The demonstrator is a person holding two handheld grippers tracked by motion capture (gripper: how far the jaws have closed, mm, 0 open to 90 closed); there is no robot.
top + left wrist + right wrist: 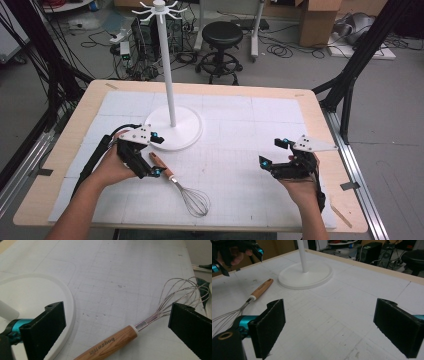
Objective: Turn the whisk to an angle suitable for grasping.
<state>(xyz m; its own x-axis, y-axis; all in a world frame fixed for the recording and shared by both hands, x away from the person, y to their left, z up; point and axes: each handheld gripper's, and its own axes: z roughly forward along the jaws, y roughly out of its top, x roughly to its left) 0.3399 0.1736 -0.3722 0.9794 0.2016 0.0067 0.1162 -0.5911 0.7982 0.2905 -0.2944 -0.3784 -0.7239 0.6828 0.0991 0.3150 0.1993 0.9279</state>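
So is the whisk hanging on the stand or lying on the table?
Lying flat on the table: the whisk rests beside the stand base, wooden handle between the open left hand-held gripper jaws, not gripped.

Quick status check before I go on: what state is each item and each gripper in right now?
Whisk: lying flat on the mat, not gripped, handle toward the stand.
Stand: upright, hooks at top bare.
Left gripper: open, jaws either side of the whisk handle, not closed on it.
Right gripper: open, holding nothing, over bare mat.

Whisk [182, 188] lying on the table [240, 145], left claw [157, 154] open over its wooden handle, right claw [274, 152] open well apart, white stand [172, 127] behind
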